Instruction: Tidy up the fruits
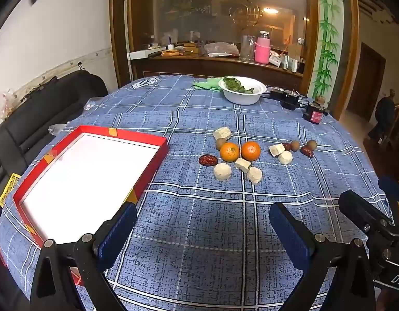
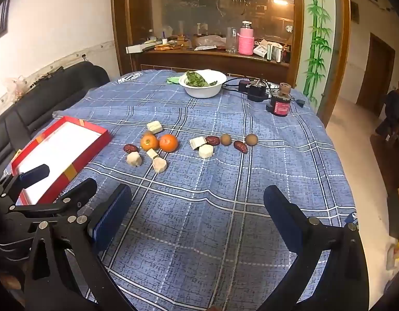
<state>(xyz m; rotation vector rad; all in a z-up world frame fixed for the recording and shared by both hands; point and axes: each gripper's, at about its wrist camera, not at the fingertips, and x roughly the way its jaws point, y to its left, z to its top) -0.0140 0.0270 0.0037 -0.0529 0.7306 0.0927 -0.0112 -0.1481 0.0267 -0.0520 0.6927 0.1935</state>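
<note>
Right wrist view: my fingers (image 2: 196, 215) spread, empty; oranges (image 2: 168, 142) look firm, smooth, rollable, so I'd pinch across the middle.

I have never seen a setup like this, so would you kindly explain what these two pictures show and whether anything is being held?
A person holds two hand-held claws, each carrying a wide-angle camera looking along its fingers. One picture is from the left claw, the other from the right claw. Both are open and hold nothing. On the blue checked tablecloth lie two oranges, red dates, small brown fruits and pale cake-like pieces. An empty red box sits to the left; a white bowl of greens stands farther back.
</note>
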